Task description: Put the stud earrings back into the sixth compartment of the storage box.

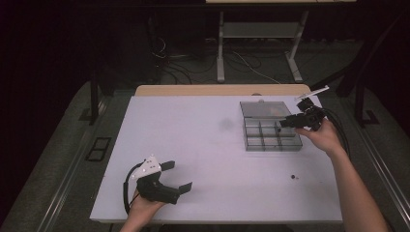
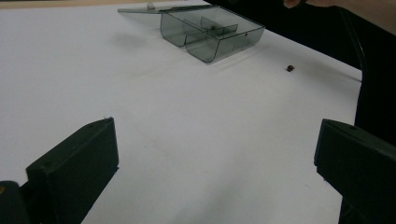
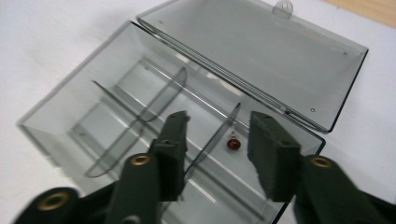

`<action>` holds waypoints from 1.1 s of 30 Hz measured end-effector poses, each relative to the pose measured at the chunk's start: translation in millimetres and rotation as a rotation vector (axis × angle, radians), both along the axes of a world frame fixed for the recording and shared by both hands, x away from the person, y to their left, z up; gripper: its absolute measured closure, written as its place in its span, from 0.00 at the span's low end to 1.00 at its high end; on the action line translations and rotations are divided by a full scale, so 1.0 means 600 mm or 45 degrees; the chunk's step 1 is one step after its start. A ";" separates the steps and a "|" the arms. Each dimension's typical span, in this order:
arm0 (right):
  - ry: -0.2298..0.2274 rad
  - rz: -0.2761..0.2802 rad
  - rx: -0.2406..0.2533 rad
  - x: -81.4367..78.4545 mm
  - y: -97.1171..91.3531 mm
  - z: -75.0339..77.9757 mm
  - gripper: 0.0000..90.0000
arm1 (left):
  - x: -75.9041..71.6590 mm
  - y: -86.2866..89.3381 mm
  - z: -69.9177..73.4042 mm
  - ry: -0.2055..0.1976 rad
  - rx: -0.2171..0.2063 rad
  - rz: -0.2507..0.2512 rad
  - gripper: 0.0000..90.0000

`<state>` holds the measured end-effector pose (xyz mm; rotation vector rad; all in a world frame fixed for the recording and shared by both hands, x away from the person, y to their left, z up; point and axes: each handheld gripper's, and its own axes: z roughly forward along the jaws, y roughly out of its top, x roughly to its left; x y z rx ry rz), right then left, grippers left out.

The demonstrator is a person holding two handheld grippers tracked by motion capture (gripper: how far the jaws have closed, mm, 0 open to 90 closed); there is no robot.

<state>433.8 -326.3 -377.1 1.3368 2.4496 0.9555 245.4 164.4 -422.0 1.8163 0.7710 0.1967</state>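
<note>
White counter [image 1: 208, 159], dark room, cables on far floor; box [image 1: 270, 126] far right; my tools [image 1: 175, 177] [image 1: 285, 123] both open, empty.

Box [image 1: 270, 134] on table [image 1: 193, 145], right of centre in high view, far half. Lid [image 1: 263, 108] open, lying flat behind box toward top of frame. Bead [image 3: 233, 144] inside box, in a compartment near the lid side, beside a divider [image 3: 212, 140]. Second bead [image 1: 292, 177] loose on table, below box toward lower right. Right gripper [image 1: 285, 123] over right end of box, bead seen between its parted jaws. Left gripper [image 1: 176, 176] at lower left of table, well apart from box.
</note>
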 end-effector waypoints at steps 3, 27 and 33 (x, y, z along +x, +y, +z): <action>-0.034 -0.019 0.011 -0.021 0.002 0.019 0.43 | 0.000 0.000 0.000 0.000 -0.004 0.000 0.00; -0.076 0.197 0.118 -0.165 0.030 0.077 0.01 | -0.002 0.000 0.001 -0.010 -0.015 0.004 0.00; -0.072 0.210 0.118 -0.185 0.030 0.066 0.01 | -0.002 0.000 0.001 -0.010 -0.016 0.005 0.00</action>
